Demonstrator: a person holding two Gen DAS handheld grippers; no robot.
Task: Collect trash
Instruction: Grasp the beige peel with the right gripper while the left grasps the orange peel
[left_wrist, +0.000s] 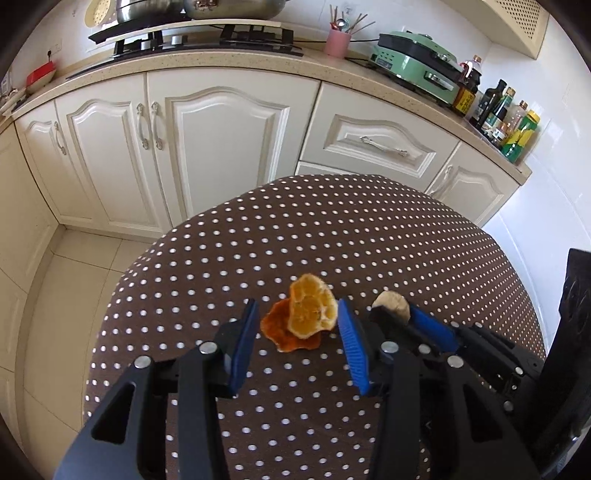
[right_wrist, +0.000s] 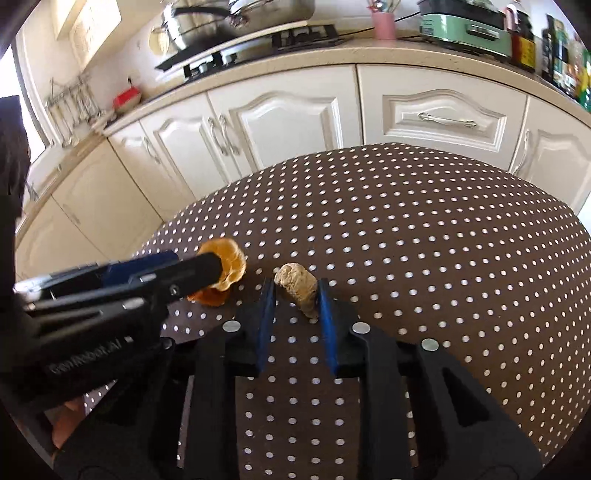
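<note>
We see two bits of trash lying on the desk (left_wrist: 332, 229), which is covered in brown cloth with white dots. The orange peel (left_wrist: 312, 312) is a curled yellow-orange piece resting on a flatter, darker orange scrap, and just to the right of the peel lies a pale, lumpy beige scrap (right_wrist: 300, 288). Our left hand-held gripper (left_wrist: 297, 325) stands half open around the peel, its blue pads on either side with a gap showing at each. Our right hand-held gripper (right_wrist: 295, 295) is narrow, its pads close against the beige scrap; whether they press on it we cannot tell. The two grippers crowd each other, the left one's finger lying just left of the scrap. Beyond the peel the cloth runs bare to the desk's rounded far edge, with tiled floor (left_wrist: 74, 295) to its left. Past that edge stand white cabinets (left_wrist: 221, 147), and above them a stove (left_wrist: 207, 40), a pink cup (left_wrist: 337, 42), a green cooker (left_wrist: 421, 62) and bottles (left_wrist: 506, 118).
</note>
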